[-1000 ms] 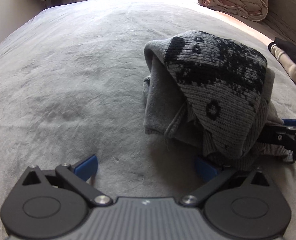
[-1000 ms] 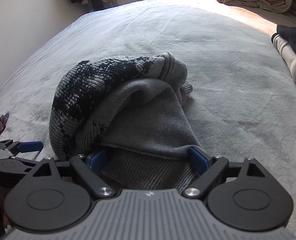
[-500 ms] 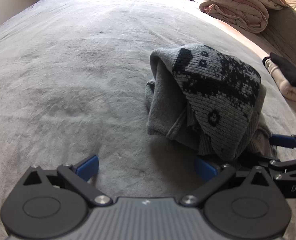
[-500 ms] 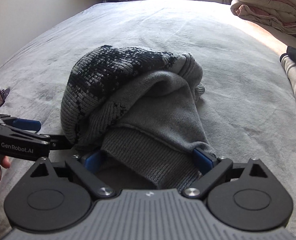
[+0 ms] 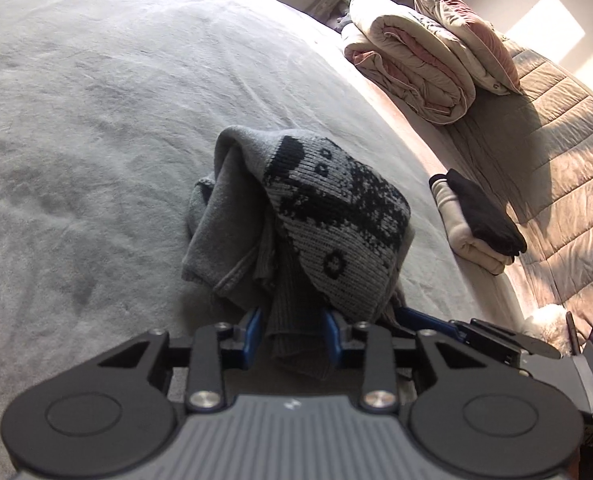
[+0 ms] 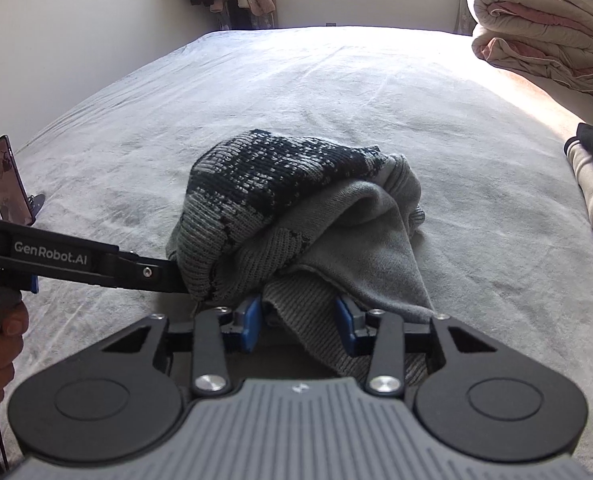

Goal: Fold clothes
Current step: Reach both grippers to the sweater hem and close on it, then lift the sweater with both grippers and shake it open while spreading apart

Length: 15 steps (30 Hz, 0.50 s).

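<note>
A grey knitted sweater (image 5: 328,236) with a black pattern lies bunched on the grey bed; it also shows in the right wrist view (image 6: 296,208). My left gripper (image 5: 292,330) is shut on the ribbed hem at the sweater's near edge. My right gripper (image 6: 300,320) is shut on another part of the ribbed hem. The right gripper's arm shows at the right in the left wrist view (image 5: 480,332). The left gripper's arm (image 6: 76,260) reaches into the sweater from the left in the right wrist view.
The grey bed cover (image 5: 96,120) spreads wide to the left and far side. Folded duvets (image 5: 416,64) lie at the far right. A folded cream and black pile (image 5: 476,220) sits right of the sweater. A phone on a stand (image 6: 4,180) stands at the left edge.
Both grippers have closed from wide open onto the sweater's ribbed hem. The left gripper has moved right to the hem, close beside the right one.
</note>
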Each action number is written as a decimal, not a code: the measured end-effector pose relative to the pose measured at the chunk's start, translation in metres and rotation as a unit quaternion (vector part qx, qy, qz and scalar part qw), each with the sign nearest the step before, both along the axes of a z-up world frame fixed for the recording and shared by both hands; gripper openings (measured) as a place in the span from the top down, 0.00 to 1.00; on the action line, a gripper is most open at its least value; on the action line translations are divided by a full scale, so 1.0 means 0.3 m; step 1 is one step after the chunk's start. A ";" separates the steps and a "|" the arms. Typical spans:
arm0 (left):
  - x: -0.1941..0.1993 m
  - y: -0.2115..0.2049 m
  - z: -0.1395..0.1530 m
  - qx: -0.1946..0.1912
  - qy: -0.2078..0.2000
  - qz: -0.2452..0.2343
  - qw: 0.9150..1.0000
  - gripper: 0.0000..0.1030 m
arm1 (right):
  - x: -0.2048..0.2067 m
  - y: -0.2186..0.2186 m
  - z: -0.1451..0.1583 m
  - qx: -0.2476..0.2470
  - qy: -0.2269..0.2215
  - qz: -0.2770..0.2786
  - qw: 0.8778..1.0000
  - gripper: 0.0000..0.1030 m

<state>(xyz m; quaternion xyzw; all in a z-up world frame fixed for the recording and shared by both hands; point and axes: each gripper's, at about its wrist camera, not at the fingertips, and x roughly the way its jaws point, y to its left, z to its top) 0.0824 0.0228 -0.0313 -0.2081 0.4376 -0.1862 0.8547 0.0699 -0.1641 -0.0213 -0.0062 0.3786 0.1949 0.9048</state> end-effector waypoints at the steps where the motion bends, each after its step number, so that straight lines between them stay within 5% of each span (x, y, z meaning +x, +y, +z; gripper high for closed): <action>1: -0.001 -0.005 0.002 -0.002 -0.005 -0.001 1.000 0.69 | 0.006 -0.002 -0.004 -0.001 -0.002 0.002 1.000 0.77; 4: 0.000 -0.016 0.011 -0.013 -0.022 -0.006 1.000 0.69 | 0.020 -0.020 -0.010 0.011 0.003 -0.004 1.000 0.85; 10: 0.014 -0.041 0.038 -0.018 -0.078 0.001 0.997 0.69 | 0.007 -0.021 0.032 0.027 -0.014 -0.001 1.000 0.86; 15: 0.040 -0.034 0.044 -0.038 -0.085 0.012 0.996 0.65 | 0.009 -0.010 0.062 0.058 -0.014 0.045 0.997 0.86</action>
